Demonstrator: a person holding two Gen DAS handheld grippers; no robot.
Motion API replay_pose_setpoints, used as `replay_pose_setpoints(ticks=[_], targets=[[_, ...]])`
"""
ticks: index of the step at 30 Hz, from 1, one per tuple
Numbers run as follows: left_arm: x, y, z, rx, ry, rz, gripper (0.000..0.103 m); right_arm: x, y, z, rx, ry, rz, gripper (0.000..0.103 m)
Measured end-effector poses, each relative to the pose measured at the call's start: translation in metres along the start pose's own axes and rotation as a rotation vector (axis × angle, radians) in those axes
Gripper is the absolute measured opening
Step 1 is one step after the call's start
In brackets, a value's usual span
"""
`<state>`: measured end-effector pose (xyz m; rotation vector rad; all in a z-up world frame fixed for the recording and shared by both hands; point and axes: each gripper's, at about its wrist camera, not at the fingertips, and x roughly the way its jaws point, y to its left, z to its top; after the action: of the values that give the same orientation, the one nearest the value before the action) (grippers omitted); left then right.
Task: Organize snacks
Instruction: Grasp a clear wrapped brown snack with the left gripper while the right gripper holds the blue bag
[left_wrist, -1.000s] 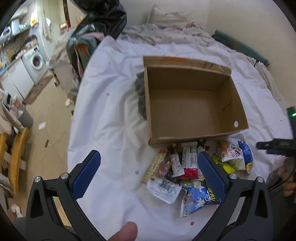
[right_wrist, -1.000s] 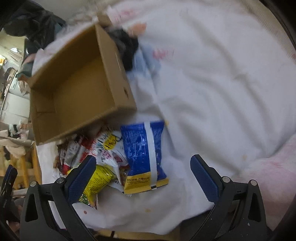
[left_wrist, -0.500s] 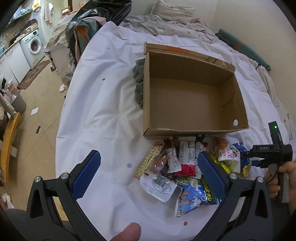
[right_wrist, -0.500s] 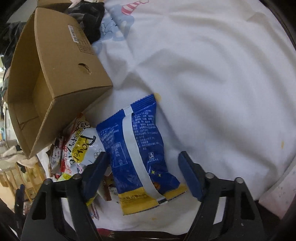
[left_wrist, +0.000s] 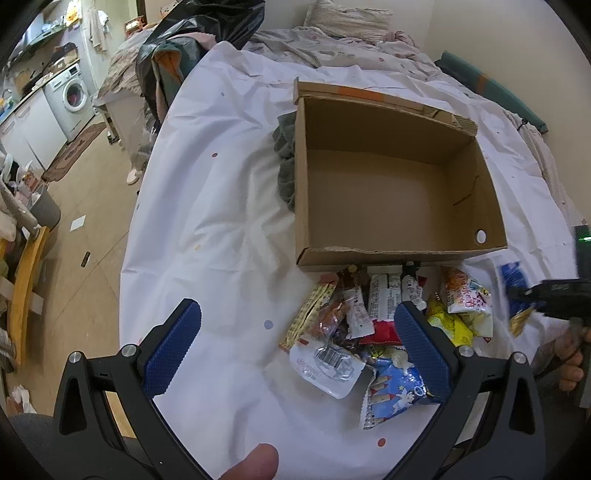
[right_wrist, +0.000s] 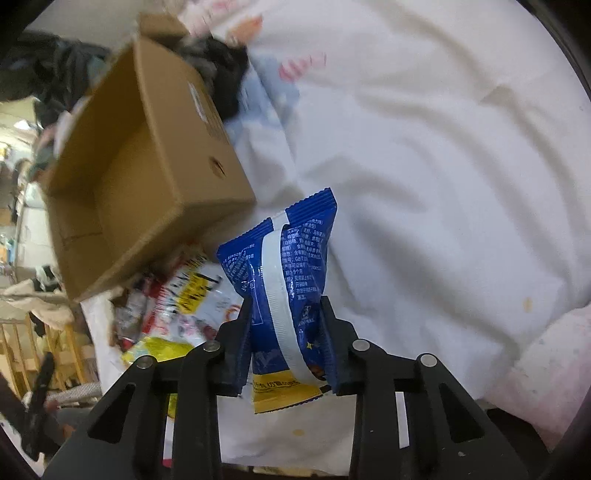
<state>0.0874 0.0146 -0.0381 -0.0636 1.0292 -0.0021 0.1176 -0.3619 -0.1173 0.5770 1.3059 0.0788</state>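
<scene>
Right gripper (right_wrist: 286, 332): my jaws are closing on the blue snack bag (right_wrist: 284, 280), pads already pinching its lower half so the foil buckles inward at the waist. The bag's long axis runs away from me along the fingers, crimped top edge farthest out, yellow bottom band nearest the camera. A white back seam runs down the middle of the face I see. Material is a thin, glossy, crinkly film; it is soft-filled and will deform before it slips.

Left gripper (left_wrist: 297, 354): jaws wide apart, nothing between them, poised above the near edge of the white sheet (left_wrist: 221, 229).

Key relation: the cardboard box (right_wrist: 147, 184) lies up and to the left of my right jaws, its near corner close beside the bag's top. It is open-topped and empty, with matte corrugated walls and a round hole in one side. My right hand is much the nearer to the bag; the left is nearer the snack pile (left_wrist: 369, 325).

The pile sits on the sheet against the box's near wall, mixed wrappers: flat bars, a clear pouch, puffed bags.

Judgement: the bag needs lifting over the box wall, then releasing inside.
</scene>
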Motion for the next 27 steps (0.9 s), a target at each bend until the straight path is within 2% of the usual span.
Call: replay_pose_setpoints(ticks=[3, 5, 10, 14, 18, 21, 27], targets=[[0.004, 0.005, -0.001, -0.021, 0.018, -0.007, 0.103, -0.04, 0.003, -0.01, 0.003, -0.144, 0.161, 0.032], [0.007, 0.009, -0.002, -0.043, 0.032, -0.004, 0.103, -0.054, 0.016, -0.02, -0.05, -0.189, 0.213, 0.032], [0.022, 0.023, -0.005, -0.112, 0.093, 0.006, 0.103, -0.057, 0.038, -0.038, -0.126, -0.187, 0.304, 0.032], [0.036, 0.025, -0.013, -0.147, 0.154, 0.01, 0.103, -0.046, 0.049, -0.04, -0.144, -0.144, 0.323, 0.032], [0.059, 0.018, -0.028, -0.194, 0.244, -0.018, 0.102, -0.038, 0.059, -0.042, -0.153, -0.122, 0.328, 0.032], [0.075, 0.005, -0.036, -0.172, 0.299, -0.037, 0.101, -0.037, 0.057, -0.045, -0.157, -0.108, 0.329, 0.032], [0.082, 0.004, -0.028, -0.128, 0.302, -0.019, 0.098, -0.034, 0.062, -0.047, -0.164, -0.09, 0.343, 0.032]])
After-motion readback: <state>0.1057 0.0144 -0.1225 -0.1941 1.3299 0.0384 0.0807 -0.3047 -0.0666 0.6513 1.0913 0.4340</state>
